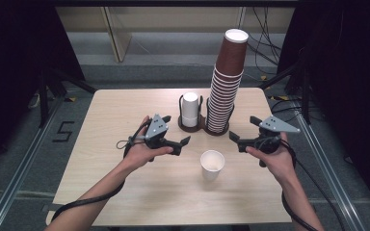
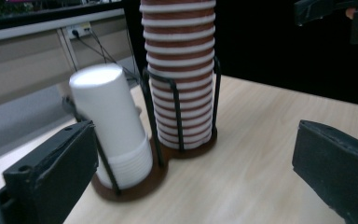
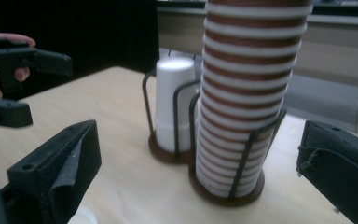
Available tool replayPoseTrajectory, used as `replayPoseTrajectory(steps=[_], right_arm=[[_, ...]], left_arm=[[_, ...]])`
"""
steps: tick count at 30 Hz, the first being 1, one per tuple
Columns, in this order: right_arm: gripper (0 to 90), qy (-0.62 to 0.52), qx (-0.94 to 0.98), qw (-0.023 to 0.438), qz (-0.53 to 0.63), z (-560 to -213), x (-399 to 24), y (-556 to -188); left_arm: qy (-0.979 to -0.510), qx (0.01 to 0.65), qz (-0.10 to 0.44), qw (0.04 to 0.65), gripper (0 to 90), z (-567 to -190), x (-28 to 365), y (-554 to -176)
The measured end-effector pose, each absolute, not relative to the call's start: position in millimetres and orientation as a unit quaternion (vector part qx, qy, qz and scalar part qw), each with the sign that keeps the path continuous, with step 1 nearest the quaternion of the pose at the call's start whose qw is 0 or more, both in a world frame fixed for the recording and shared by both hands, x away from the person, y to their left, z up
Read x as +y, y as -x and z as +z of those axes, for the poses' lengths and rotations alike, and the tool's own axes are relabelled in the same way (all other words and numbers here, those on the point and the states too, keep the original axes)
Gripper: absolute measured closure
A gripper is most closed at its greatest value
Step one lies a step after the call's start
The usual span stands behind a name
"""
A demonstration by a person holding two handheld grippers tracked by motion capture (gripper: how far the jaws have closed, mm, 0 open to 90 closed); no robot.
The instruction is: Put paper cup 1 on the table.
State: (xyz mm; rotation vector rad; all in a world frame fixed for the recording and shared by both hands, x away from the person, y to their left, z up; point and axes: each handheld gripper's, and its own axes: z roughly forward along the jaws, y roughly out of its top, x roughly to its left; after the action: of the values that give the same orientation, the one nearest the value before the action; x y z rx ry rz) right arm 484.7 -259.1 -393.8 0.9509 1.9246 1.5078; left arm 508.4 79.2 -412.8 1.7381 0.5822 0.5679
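Note:
A tall stack of brown paper cups stands upside down in a black wire holder. Beside it on the left is a short stack of white cups. One white cup stands upright on the table in front of them. My left gripper is open, left of the single cup, aimed at the holder. My right gripper is open too, to the right of the cup. Neither one holds anything.
The wooden table has bare surface around the cups. Metal rails run along the floor on both sides. Cables lie on the floor behind the table. Dark curtains flank the scene.

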Motion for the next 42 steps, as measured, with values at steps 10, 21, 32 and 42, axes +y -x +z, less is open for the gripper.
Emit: replayPoseTrajectory(steps=[10, 21, 32, 42], right_arm=[[0.4, -0.365, 0.669, 0.283, 0.582, -330.6, -245.3, -526.9], [0.4, -0.375, 0.648, 0.305, 0.589, -275.5, -238.4, -569.0], [0.4, -0.380, 0.650, 0.302, 0.584, -257.3, -224.5, -595.1], [0.4, -0.385, 0.653, 0.296, 0.582, -253.2, -214.2, -609.6]], left_arm=[[-0.733, 0.232, 0.242, 0.592, 0.0, -366.9, 30.8, -554.5], [-0.731, 0.227, 0.232, 0.601, 0.0, -333.6, -14.1, -599.1], [-0.723, 0.240, 0.231, 0.605, 0.0, -316.5, -34.9, -623.4], [-0.725, 0.249, 0.217, 0.605, 0.0, -312.5, -42.4, -632.3]])
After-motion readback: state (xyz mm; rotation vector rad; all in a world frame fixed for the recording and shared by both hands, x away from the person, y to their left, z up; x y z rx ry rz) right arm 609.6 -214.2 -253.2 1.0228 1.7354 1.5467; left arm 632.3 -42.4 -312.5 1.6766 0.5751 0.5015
